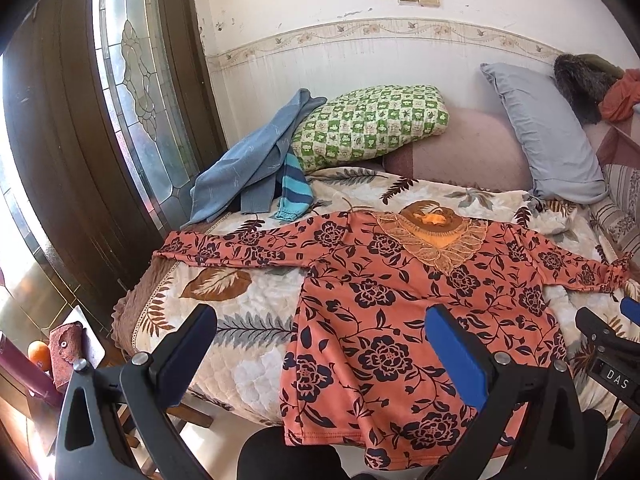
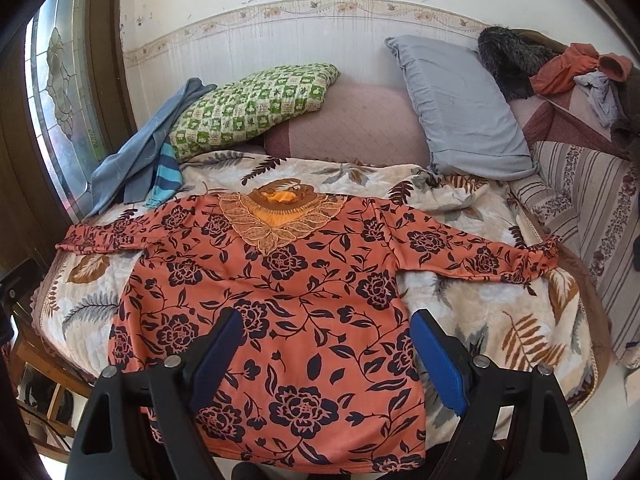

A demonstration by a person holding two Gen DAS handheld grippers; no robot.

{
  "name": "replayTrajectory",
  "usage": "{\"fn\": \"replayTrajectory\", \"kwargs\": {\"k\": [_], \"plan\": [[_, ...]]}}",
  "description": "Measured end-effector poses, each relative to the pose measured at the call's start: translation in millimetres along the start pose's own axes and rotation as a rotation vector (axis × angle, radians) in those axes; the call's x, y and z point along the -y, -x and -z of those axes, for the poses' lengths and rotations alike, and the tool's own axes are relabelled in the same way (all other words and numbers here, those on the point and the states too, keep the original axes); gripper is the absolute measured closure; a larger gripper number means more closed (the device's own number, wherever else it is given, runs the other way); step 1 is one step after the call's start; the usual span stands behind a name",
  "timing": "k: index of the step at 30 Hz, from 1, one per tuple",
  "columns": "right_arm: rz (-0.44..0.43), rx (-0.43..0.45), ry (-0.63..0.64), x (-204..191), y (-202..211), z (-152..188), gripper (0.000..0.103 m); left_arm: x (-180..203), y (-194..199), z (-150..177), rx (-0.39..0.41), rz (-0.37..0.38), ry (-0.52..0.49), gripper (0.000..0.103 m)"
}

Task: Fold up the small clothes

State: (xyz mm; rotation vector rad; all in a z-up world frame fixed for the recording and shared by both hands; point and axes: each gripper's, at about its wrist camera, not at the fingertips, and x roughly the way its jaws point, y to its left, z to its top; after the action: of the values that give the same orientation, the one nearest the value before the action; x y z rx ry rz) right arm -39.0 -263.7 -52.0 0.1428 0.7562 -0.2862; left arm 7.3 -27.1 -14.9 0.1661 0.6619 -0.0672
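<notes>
An orange long-sleeved top with dark flowers (image 1: 400,312) lies spread flat on the bed, front up, both sleeves stretched out sideways, its hem hanging over the near edge; it fills the middle of the right wrist view (image 2: 280,312). My left gripper (image 1: 320,332) is open and empty, held above the top's left half near the hem. My right gripper (image 2: 326,340) is open and empty above the top's lower middle. Part of the right gripper shows at the right edge of the left wrist view (image 1: 612,340).
The bed has a leaf-print quilt (image 2: 480,312). At the back lie a green checked pillow (image 2: 252,104), a blue pillow (image 2: 460,108), a blue garment (image 1: 248,160) and a striped sock (image 1: 294,188). A clothes pile (image 2: 568,68) sits far right. A dark door (image 1: 80,140) stands left.
</notes>
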Motion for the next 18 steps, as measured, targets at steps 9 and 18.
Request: {"fn": "replayTrajectory", "kwargs": {"k": [9, 18], "plan": [[0.007, -0.015, 0.008, -0.4, -2.9, -2.2, 0.015, 6.1, -5.1, -1.1, -0.014, 0.012, -0.024, 0.000], [0.004, -0.018, 0.007, -0.8, -3.6, -2.4, 0.015, 9.3, -7.0, 2.1, -0.018, 0.016, -0.034, 0.000]]}}
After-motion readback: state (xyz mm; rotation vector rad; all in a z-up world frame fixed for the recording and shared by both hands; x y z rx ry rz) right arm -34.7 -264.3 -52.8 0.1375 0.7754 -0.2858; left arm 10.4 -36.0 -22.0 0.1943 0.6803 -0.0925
